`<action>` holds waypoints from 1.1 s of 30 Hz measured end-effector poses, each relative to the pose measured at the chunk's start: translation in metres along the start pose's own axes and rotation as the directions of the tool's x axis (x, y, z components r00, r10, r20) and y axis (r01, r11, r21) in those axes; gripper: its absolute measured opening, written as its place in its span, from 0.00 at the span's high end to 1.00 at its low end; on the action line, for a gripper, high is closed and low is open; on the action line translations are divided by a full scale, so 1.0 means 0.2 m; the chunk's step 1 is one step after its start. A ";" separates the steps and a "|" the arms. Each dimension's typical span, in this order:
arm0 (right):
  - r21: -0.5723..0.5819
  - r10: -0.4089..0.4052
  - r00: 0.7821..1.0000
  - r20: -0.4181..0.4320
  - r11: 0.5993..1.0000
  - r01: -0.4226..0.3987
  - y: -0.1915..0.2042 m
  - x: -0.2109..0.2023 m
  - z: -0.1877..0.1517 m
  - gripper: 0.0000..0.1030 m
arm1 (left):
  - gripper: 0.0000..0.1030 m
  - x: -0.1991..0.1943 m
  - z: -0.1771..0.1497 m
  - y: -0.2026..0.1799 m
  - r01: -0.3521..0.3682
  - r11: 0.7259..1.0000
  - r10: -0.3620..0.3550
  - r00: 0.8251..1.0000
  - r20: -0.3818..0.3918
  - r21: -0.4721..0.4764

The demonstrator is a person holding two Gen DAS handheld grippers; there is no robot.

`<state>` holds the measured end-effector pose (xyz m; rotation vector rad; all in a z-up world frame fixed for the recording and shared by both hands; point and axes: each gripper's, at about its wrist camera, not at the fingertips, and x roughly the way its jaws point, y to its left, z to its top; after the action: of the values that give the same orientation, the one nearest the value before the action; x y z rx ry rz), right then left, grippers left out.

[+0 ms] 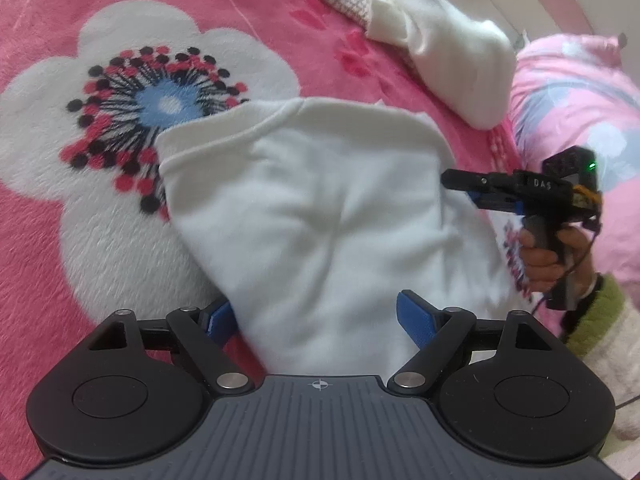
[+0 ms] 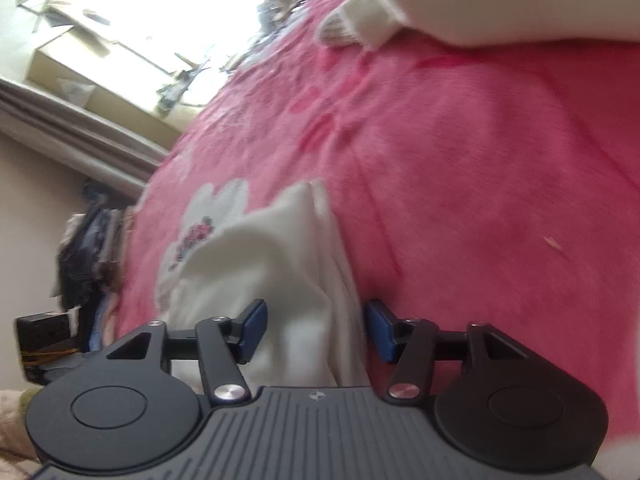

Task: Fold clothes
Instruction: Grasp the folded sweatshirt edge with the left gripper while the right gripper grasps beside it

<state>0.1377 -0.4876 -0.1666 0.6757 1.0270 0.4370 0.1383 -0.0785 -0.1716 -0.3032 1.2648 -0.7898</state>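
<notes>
A white garment lies on the pink blanket, its near edge running between the spread fingers of the left gripper. The right gripper, fingers also spread, straddles the garment's bunched right edge.

A pink blanket was seen, patterned with a large white flower with a blue centre ringed by black and red dots. A plain white garment was laid on it, and a second white garment with a checked panel. Blue pads were carried on the black left tool. A green and cream sleeve was visible.
</notes>
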 end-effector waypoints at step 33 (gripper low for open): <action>-0.355 0.200 0.980 0.023 0.918 -0.179 0.41 0.07 0.10 0.76 | 0.76 -0.08 0.04 -0.09 -0.038 0.996 0.026 0.989 0.148 0.076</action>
<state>0.1603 -0.4263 -0.1104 0.4633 0.8018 0.7468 0.1370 -0.0827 -0.1464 -0.2720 1.0954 -0.7735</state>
